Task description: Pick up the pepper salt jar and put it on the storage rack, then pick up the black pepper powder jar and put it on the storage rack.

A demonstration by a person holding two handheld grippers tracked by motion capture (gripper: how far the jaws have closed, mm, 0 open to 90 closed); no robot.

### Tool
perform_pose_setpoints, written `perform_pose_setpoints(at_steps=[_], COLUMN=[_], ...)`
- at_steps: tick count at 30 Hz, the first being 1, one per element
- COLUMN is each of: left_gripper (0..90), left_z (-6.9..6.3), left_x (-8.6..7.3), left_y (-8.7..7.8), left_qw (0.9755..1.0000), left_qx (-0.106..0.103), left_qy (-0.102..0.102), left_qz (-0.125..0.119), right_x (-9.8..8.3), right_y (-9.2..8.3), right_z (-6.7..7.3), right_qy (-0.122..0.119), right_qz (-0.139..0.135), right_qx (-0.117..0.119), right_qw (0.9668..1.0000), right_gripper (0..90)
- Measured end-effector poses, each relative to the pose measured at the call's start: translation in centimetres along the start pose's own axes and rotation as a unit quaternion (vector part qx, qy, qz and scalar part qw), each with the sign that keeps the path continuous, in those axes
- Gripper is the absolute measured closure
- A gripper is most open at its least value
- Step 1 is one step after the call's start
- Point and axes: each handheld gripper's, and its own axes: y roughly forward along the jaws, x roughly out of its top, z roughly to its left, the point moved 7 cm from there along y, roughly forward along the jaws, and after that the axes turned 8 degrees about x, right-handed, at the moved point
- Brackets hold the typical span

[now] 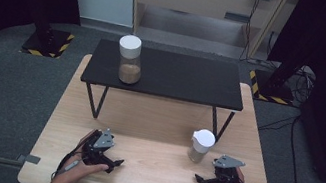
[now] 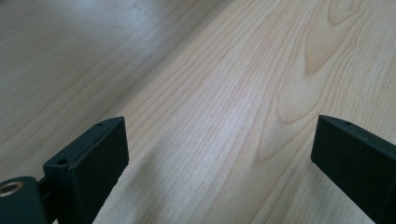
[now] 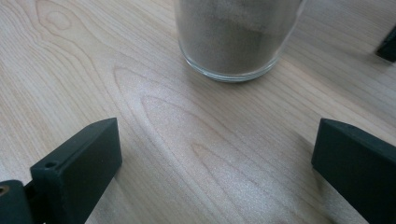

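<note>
A small glass jar (image 1: 201, 146) with a white lid and brown powder stands on the wooden table (image 1: 160, 121), right of centre. A taller jar (image 1: 129, 60) of the same kind stands on the left part of a black raised shelf (image 1: 179, 76). My left gripper (image 1: 115, 165) rests near the table's front edge, open, jaws pointing right over bare wood (image 2: 219, 135). My right gripper (image 1: 199, 182) rests at the front right, open, just in front of the small jar. In the right gripper view the jar's base (image 3: 236, 42) stands a short way beyond the open gripper (image 3: 217, 140), apart from it.
The shelf stands on thin black legs (image 1: 94, 101) across the table's far half. A dark foot (image 3: 387, 44) shows at the right edge of the right gripper view. Cables (image 1: 291, 129) lie on the grey floor to the right.
</note>
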Motion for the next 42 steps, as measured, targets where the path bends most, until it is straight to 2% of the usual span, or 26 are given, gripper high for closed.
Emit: perform_pose_setpoints(at_steps=[2,6,10,26,34,37,42], left_gripper=[2.8,2.1,1.0,0.0,0.0,0.0,0.0], left_z=[0.02,0.21,0.61,0.66,0.7,0.7,0.7], left_x=[-0.09,-0.23,-0.36,-0.33,-0.34,-0.34,-0.33], left_y=[0.24,0.35,0.53,0.56,0.58,0.58,0.59], left_qw=[0.9999,0.9999,0.9995,0.9994,0.9994,0.9994,0.9994], left_qx=[0.001,-0.001,-0.01,-0.01,-0.012,-0.012,-0.012], left_qy=[0.002,-0.006,-0.026,-0.028,-0.028,-0.028,-0.028], left_qz=[0.01,0.01,0.016,0.018,0.018,0.018,0.018], right_x=[0.0,0.0,0.0,0.0,-0.03,-0.12,0.08], right_y=[0.0,0.0,0.0,0.0,-0.1,-0.23,-0.56], right_z=[0.0,0.0,0.0,0.0,-0.27,-0.39,-0.46], right_qy=[0.0,0.0,0.0,0.0,-0.004,-0.006,-0.01], right_qz=[0.0,0.0,0.0,0.0,0.001,-0.003,-0.011], right_qx=[0.0,0.0,0.0,0.0,0.008,0.008,0.003], right_qw=[1.0,1.0,1.0,1.0,1.0,0.9999,0.9999], right_gripper=[2.4,2.4,2.4,2.3,2.1,4.8,4.5])
